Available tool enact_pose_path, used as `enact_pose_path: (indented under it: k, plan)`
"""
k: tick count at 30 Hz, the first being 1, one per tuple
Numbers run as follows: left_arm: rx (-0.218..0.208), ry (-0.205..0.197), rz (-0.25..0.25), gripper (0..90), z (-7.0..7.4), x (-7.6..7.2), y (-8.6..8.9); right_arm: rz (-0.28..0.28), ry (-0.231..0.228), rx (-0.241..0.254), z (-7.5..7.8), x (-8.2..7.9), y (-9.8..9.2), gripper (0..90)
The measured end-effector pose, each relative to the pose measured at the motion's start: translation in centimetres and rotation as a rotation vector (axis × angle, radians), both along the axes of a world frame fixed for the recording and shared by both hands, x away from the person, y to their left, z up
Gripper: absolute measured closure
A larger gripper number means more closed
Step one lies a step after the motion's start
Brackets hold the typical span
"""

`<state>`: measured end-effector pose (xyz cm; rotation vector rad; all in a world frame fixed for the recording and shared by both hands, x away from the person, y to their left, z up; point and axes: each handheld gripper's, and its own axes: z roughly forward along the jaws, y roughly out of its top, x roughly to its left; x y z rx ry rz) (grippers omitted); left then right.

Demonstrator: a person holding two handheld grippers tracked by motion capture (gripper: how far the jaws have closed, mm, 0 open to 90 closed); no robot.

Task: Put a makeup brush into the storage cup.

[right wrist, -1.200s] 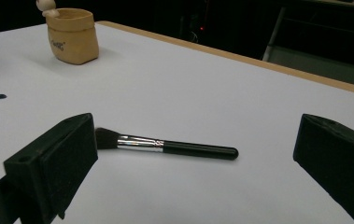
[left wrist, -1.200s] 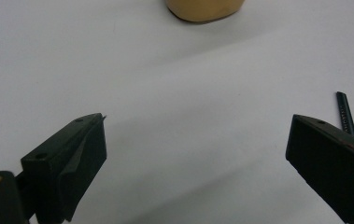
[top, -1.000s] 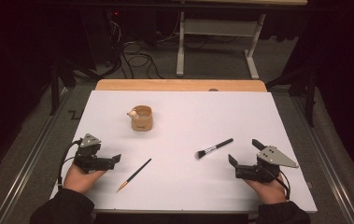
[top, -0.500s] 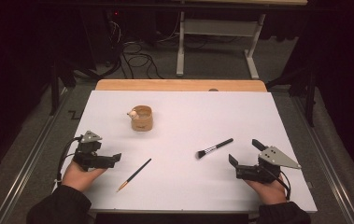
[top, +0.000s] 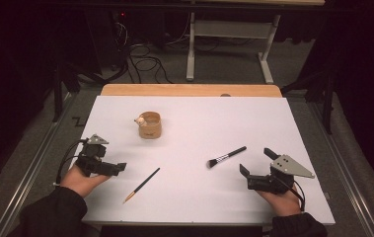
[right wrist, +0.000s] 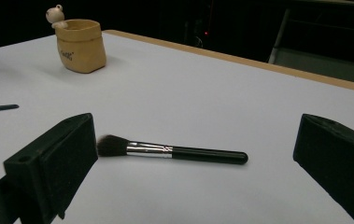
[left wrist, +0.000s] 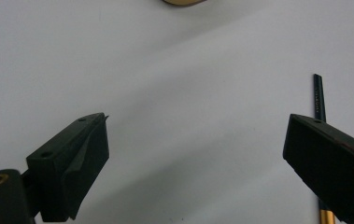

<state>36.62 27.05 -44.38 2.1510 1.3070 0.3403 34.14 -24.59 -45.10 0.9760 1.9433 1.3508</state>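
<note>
While both grippers sit low at the near edge of the white table (top: 273,118), I read fingers wide apart on each, nothing held. R gripper (top: 256,170) is nearer the black-handled makeup brush w/ silver ferrule (right wrist: 165,151): it lies just ahead, long axis crosswise to the fingers, bristles toward the left one. Thin black-and-gold pencil (top: 141,185) lies beside L gripper (top: 118,167).

1. Makeup brush (right wrist: 172,151): glossy black handle, shiny metal ferrule, soft dark bristles.
2. Pencil (top: 141,185): dark matt shaft, gold-coloured end.
3. Table (top: 273,123): smooth matt white top, wooden far edge.
4. Pot (right wrist: 80,44): tan, matt.
</note>
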Motion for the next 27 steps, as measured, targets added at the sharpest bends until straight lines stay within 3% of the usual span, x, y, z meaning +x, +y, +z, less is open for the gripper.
enact_pose_path:
  k: [5, 14, 17, 27]
  plan:
    - [0.055, 0.027, -0.031, 6.9, 0.2, 0.2, -0.4, 0.001, 0.004, -0.001, -0.1, 0.0, 0.0, 0.4]
    - [0.079, 0.116, -0.072, 8.4, 0.4, 0.3, -1.5, 0.007, 0.006, -0.002, -0.1, 0.0, 0.1, 0.4]
    - [0.092, 0.121, -0.076, 8.6, 0.6, 0.3, -1.7, 0.009, 0.006, -0.002, -0.1, 0.0, 0.1, 0.4]
    - [0.122, 0.196, -0.116, 10.9, 0.8, 0.2, -2.6, 0.007, 0.007, 0.001, -0.1, 0.0, 0.0, 0.4]
